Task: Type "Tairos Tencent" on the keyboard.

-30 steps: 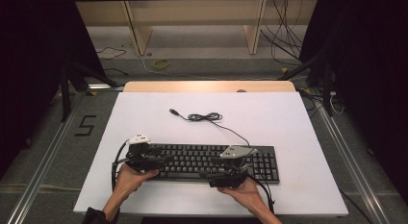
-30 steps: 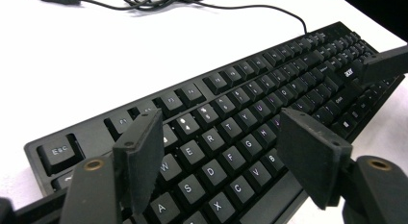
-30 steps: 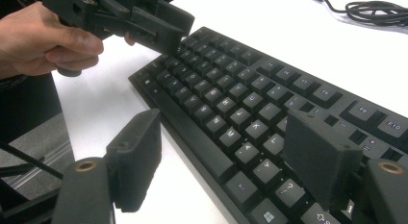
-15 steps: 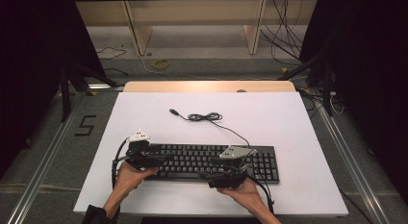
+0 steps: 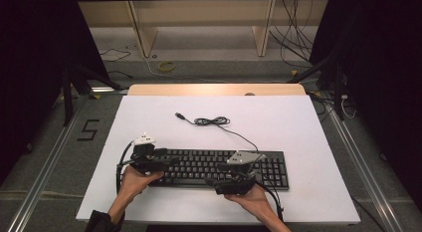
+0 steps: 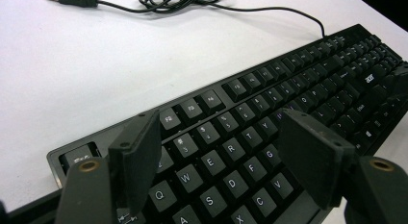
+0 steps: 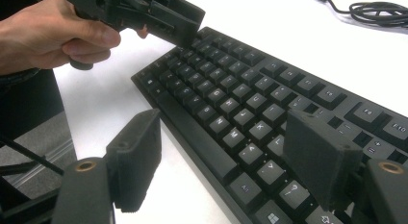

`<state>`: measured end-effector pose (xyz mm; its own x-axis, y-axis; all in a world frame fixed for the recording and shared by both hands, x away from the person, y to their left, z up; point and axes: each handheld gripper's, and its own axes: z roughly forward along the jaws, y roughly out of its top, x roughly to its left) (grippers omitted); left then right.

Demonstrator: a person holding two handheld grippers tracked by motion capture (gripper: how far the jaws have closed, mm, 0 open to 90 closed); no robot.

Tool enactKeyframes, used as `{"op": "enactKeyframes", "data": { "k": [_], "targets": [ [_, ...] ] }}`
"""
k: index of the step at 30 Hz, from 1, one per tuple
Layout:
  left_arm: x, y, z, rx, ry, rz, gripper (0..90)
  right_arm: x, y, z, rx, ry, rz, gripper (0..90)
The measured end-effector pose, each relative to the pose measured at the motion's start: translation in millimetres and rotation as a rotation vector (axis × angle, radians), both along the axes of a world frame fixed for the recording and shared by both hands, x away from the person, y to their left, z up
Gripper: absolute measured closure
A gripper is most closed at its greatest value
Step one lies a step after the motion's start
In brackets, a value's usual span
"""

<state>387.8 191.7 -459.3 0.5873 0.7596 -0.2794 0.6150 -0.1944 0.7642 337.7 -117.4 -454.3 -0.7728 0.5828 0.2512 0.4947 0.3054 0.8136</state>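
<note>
While both tongs gape wide, a black keyboard [image 5: 219, 166] lies lower centre on the white tabletop [image 5: 298, 127]. Left tongs [image 6: 219, 166] hover over its left keys; right tongs [image 7: 221, 161] over its front edge.

**Black keyboard lying flat by the near table edge**

The black keyboard [image 5: 219, 168] lies flat, keys up, lengthwise along the near edge of the white table [image 5: 298, 127]. Its thin black cable [image 5: 234, 132] runs from its far edge toward the table's middle, bunches into a loose coil and ends in a free USB plug [image 5: 179, 115]
</note>
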Motion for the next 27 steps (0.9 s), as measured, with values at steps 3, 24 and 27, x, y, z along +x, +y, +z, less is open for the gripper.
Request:
{"op": "enactKeyframes", "data": {
  "k": [3, 24, 27],
  "targets": [
    [0.8, 0.2, 0.0, 0.003, 0.001, 0.002, 32.2, 0.0, 0.3, 0.0, 0.001, -0.001, 0.000, 30.6],
    [7.3, -0.3, -1.5, 0.028, 0.028, -0.008, 59.1, 0.3, 1.0, -0.2, 0.000, 0.002, 0.002, 30.6],
    [8.2, -1.5, -2.7, 0.050, 0.030, -0.019, 67.8, 0.3, 1.1, -0.3, -0.001, 0.001, 0.003, 30.6]
  ]
}}
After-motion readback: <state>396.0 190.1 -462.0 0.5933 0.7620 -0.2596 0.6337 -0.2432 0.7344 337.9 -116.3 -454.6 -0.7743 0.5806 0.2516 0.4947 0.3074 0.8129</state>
